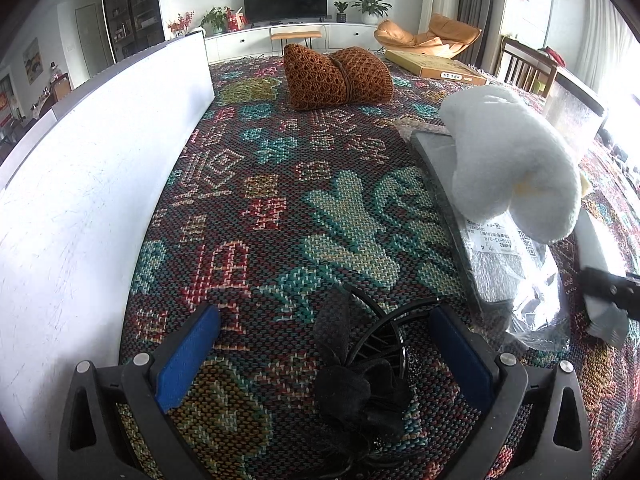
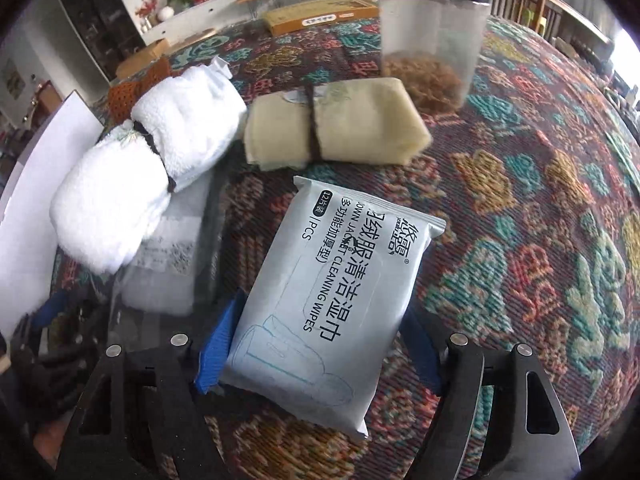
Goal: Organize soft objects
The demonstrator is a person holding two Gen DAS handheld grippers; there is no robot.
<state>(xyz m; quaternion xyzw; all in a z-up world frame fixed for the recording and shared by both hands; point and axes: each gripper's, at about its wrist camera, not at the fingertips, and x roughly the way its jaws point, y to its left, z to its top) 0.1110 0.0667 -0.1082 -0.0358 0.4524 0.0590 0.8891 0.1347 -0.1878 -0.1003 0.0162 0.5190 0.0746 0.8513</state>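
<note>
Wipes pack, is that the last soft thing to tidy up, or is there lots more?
Not quite. Done: the white towel roll, yellow cloth roll and orange knit roll already lie banded. In hand: the right hand-held gripper seems to clamp the wipes pack. Still to do: the black fabric flower lies loose inside the open left hand-held gripper.

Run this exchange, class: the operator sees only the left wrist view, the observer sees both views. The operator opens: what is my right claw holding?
Observer: The right claw grips a pale wipes pack by its long sides.
Operator: Is anything hidden past the white fluffy roll?
Observer: A cream cloth roll, tied with a dark band, lies beside it.
Operator: Is the clear container empty?
Observer: No, brownish strands sit at its bottom.
</note>
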